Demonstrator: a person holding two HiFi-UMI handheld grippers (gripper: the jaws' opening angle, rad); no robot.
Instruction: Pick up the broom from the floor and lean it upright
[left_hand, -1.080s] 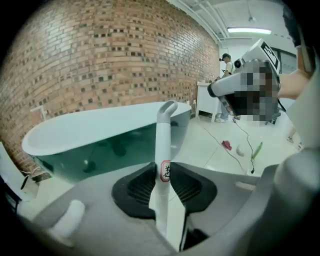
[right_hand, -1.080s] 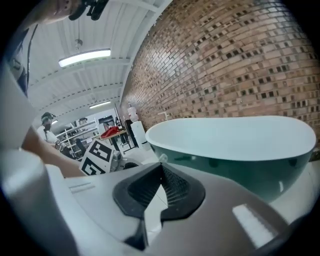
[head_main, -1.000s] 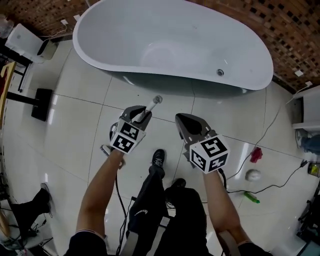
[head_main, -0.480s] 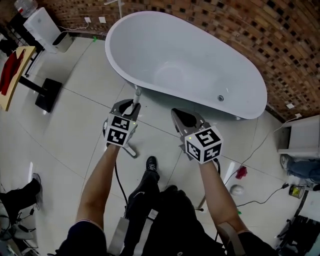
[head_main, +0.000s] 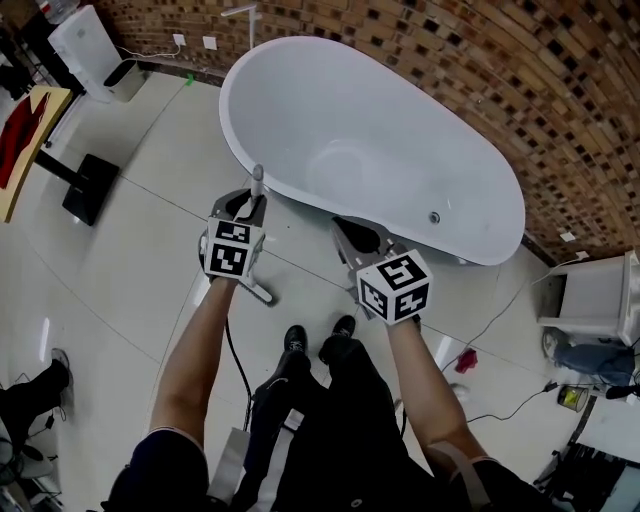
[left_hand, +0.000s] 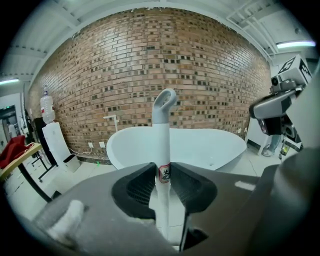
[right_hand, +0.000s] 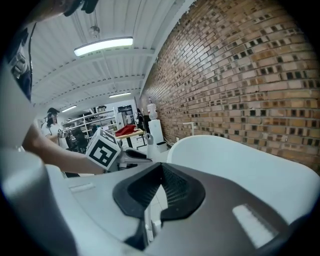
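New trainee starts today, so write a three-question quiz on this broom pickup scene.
1. True or false: the left hand-held gripper is clamped on the broom handle.
2. What stands in front of the brick wall? A) bathtub B) sofa C) fridge
3. What does the right hand-held gripper hold?
Key: 1 true; 2 A; 3 nothing, its jaws are together.

Bathtub (head_main: 400, 130) ahead; open floor (head_main: 130, 250) left
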